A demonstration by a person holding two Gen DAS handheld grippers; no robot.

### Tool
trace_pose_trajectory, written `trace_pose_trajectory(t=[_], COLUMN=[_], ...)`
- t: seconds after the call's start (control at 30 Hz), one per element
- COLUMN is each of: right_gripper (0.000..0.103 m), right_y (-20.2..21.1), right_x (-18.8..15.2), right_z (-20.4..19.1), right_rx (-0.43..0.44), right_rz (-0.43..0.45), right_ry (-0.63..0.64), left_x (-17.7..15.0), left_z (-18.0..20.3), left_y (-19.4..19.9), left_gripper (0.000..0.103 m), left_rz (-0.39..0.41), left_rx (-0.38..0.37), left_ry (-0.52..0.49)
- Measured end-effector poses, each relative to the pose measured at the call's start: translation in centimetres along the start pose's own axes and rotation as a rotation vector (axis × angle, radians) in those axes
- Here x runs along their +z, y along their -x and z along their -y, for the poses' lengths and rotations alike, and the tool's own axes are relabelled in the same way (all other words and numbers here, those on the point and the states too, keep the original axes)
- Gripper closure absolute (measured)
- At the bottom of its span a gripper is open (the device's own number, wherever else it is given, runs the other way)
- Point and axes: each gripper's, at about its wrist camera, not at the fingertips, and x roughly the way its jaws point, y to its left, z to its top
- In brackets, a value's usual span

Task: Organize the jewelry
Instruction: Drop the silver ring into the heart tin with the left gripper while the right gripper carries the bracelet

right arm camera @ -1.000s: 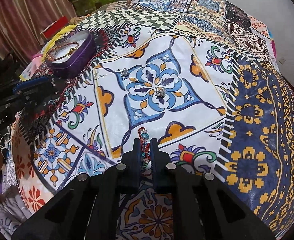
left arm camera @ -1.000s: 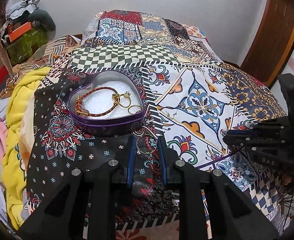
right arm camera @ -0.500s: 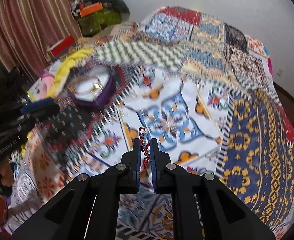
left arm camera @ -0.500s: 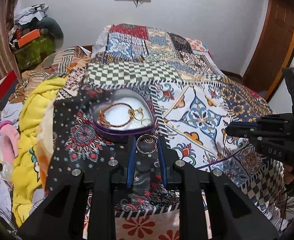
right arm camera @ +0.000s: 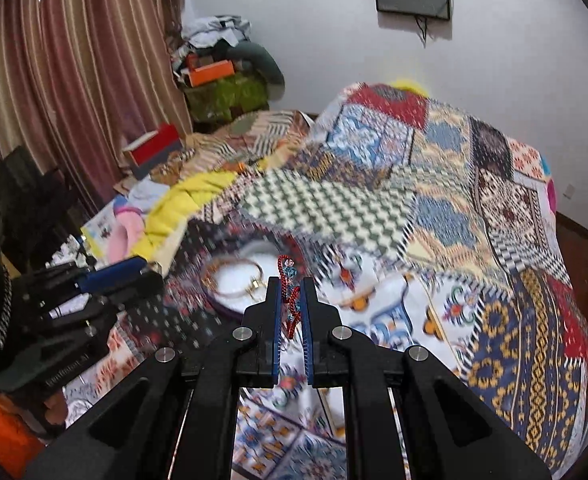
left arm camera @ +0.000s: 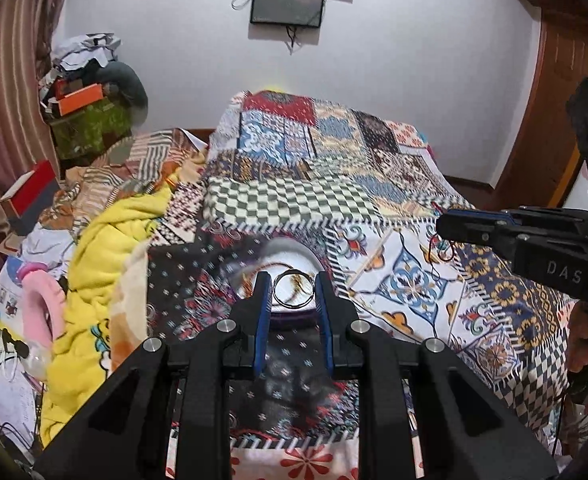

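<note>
- Left gripper (left arm camera: 293, 294) is pinching a thin metal ring (left arm camera: 294, 289) between its blue pads, above the bed cover.
- Heart-shaped tin (left arm camera: 294, 258) is lying just beyond the left fingertips, blurred, already holding a braided bracelet (right arm camera: 233, 276).
- Right gripper (right arm camera: 291, 304) is clamping a red beaded strand (right arm camera: 289, 292); tin ahead and left of it.
- Step in hand, judged: carrying both pieces to the tin.
- Next move calls for centring over the tin, then spreading the jaws.
</note>
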Motion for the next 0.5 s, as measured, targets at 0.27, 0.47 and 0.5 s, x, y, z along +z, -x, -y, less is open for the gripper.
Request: trace_pose_trajectory(t=[0.27,0.47,0.5], right_gripper=[0.095,0.095,0.095], right_y=[-1.1,-2.8,-3.1], right_x=[2.5,3.9,3.9], right_z=[-1.4,-2.1,-2.3], right_rx=[-0.001,0.042,0.049], right_rz=[0.049,0.051,0.048], right_ry=[0.029,0.01,0.008], left_x=[1.4,2.5,2.6], left_z=[-2.0,-3.4,-3.5], left_y=[0.4,-0.1,-0.3], left_gripper=[0.082,0.082,0.082], left_rz=[0.052,0.074,0.074], left_rx=[0.034,0.047,0.048], left_ry=[0.03,0.051,0.051])
